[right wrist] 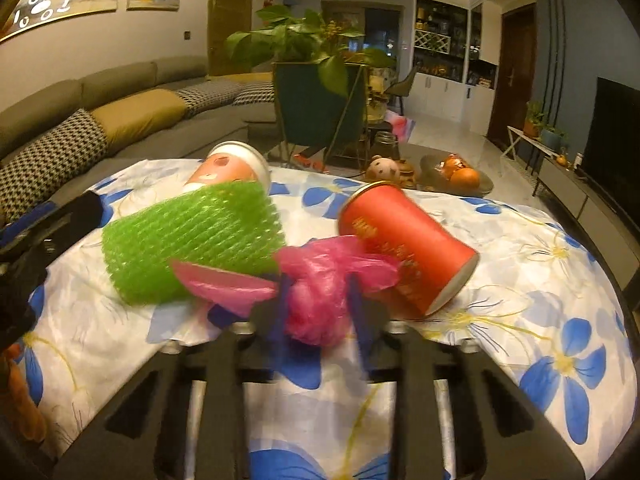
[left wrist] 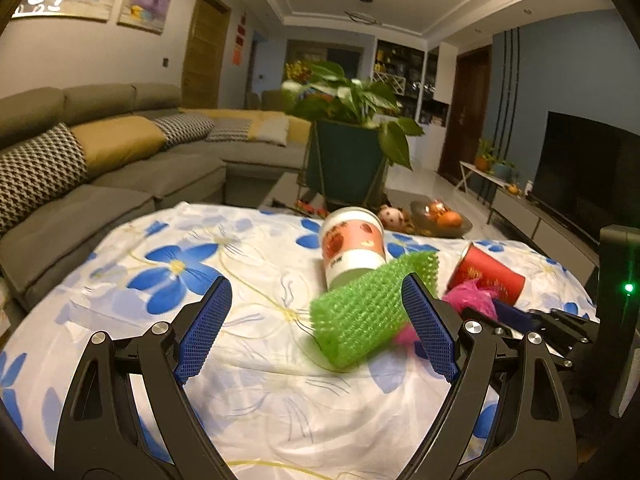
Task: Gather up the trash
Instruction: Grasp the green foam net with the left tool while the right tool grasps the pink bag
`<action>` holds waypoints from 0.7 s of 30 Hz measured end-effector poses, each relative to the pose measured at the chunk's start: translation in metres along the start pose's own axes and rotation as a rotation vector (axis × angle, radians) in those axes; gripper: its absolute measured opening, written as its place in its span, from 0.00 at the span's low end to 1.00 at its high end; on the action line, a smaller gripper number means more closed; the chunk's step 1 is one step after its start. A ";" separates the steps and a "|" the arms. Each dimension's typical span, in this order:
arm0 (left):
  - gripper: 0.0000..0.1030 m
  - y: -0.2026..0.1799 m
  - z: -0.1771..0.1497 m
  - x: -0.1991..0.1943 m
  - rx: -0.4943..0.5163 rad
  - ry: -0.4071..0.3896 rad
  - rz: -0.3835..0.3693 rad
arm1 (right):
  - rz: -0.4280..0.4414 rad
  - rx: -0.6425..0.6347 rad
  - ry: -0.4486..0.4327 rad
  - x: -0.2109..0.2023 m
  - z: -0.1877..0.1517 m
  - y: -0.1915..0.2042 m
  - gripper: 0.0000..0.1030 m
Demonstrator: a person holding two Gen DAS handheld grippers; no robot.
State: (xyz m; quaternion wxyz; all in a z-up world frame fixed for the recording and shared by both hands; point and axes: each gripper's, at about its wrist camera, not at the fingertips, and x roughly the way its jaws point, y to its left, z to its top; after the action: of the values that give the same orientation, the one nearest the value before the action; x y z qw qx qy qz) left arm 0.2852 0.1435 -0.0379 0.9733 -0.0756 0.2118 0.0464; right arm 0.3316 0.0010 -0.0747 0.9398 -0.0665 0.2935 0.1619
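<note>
Trash litters a floral-clothed table (left wrist: 248, 392). Left wrist view: the left claw (left wrist: 318, 324) gapes wide and empty, a green foam-mesh sleeve (left wrist: 368, 312) just ahead toward its right pad, long axis slanting up-right; a fallen pink-printed paper cup (left wrist: 352, 250) lies beyond, label illegible. Right wrist view: the right claw (right wrist: 316, 312) pinches a crumpled pink plastic bag (right wrist: 320, 280) beside a toppled red paper cup (right wrist: 404, 244), its gold writing unreadable.
</note>
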 end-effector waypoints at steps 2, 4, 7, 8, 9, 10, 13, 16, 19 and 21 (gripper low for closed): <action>0.83 0.000 -0.001 0.004 0.000 0.018 -0.015 | 0.009 -0.007 -0.013 -0.004 -0.001 0.001 0.21; 0.83 0.000 -0.001 0.008 -0.002 0.032 -0.028 | 0.010 -0.004 -0.030 -0.010 -0.003 -0.001 0.21; 0.82 0.002 -0.003 0.012 -0.010 0.051 -0.046 | 0.013 0.014 -0.050 -0.021 -0.004 -0.007 0.21; 0.82 0.003 -0.003 0.015 -0.015 0.062 -0.052 | 0.011 0.017 -0.054 -0.024 -0.004 -0.010 0.21; 0.81 0.004 -0.004 0.017 -0.020 0.072 -0.058 | 0.007 0.020 -0.060 -0.027 -0.005 -0.012 0.21; 0.79 0.004 -0.004 0.020 -0.024 0.086 -0.065 | 0.004 0.027 -0.069 -0.033 -0.006 -0.016 0.21; 0.72 0.006 -0.006 0.027 -0.032 0.118 -0.075 | 0.005 0.049 -0.091 -0.047 -0.010 -0.026 0.21; 0.57 0.003 -0.008 0.033 -0.025 0.161 -0.100 | 0.006 0.066 -0.110 -0.059 -0.014 -0.034 0.21; 0.42 0.001 -0.012 0.037 -0.020 0.194 -0.132 | 0.007 0.082 -0.122 -0.070 -0.019 -0.041 0.21; 0.31 0.000 -0.013 0.036 -0.020 0.204 -0.165 | 0.005 0.081 -0.129 -0.075 -0.019 -0.045 0.21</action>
State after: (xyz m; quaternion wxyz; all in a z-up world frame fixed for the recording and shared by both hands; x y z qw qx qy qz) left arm 0.3127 0.1434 -0.0643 0.9465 -0.1070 0.3020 -0.0398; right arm 0.2785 -0.0652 -0.0458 0.9583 -0.0170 0.2388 0.1560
